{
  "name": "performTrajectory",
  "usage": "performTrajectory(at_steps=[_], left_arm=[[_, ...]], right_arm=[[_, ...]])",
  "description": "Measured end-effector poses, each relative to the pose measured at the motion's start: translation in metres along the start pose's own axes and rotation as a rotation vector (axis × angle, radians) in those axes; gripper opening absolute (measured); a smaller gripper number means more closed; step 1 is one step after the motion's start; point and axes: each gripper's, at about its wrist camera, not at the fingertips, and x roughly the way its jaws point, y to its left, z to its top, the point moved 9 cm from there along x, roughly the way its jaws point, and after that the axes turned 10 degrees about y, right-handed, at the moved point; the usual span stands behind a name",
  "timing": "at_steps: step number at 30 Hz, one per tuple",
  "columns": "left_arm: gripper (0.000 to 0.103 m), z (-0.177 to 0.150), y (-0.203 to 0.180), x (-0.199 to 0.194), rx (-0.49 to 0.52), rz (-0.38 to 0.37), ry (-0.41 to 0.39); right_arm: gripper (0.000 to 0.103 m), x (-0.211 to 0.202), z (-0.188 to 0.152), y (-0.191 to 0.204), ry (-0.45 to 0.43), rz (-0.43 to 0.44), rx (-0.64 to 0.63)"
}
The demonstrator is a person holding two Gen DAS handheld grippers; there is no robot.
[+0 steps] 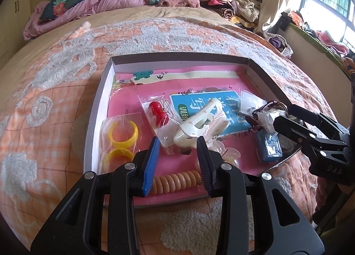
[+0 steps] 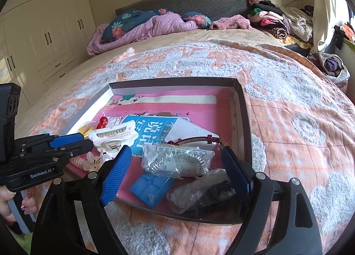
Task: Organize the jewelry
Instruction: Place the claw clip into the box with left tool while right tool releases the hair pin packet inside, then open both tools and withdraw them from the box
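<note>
A shallow dark-rimmed box (image 1: 177, 56) lies on the bed and holds bagged jewelry on a pink liner. My left gripper (image 1: 178, 138) hovers at its near edge with its jaws a little apart, pressing on nothing. The corner of the bag with the cream claw clip (image 1: 199, 121) lies at its tips, and an orange bead bracelet (image 1: 177, 180) shows below them. Yellow rings (image 1: 121, 141) and red cherry earrings (image 1: 157, 113) lie to the left. My right gripper (image 2: 176, 148) is wide open around a bagged silver coil bracelet (image 2: 175, 161), with neither pad touching it.
A blue case (image 2: 150, 186) and a dark bagged item (image 2: 208, 190) lie by the near rim of the box (image 2: 173, 82). The orange patterned blanket (image 2: 288, 121) surrounds it. Pink bedding (image 2: 155, 26) and piled clothes (image 2: 277, 22) lie at the far end. A hand (image 2: 8, 201) grips the left tool.
</note>
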Motion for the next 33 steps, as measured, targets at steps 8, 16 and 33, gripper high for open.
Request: performTrajectory(at_steps=[8,16,33], left_arm=[[0.037,-0.004,0.000,-0.002,-0.001,0.014,0.008],[0.064,-0.005,-0.001,-0.010,-0.007,0.020,0.011],[0.093,-0.033,-0.013,-0.079,-0.030,-0.002,-0.076]], right_arm=[[0.090,-0.013,-0.005,-0.003,-0.016,-0.002,0.019],[0.097,-0.030,-0.011,-0.007,-0.025,-0.009,0.053],[0.098,-0.102,-0.033,0.019,-0.092,0.025,0.042]])
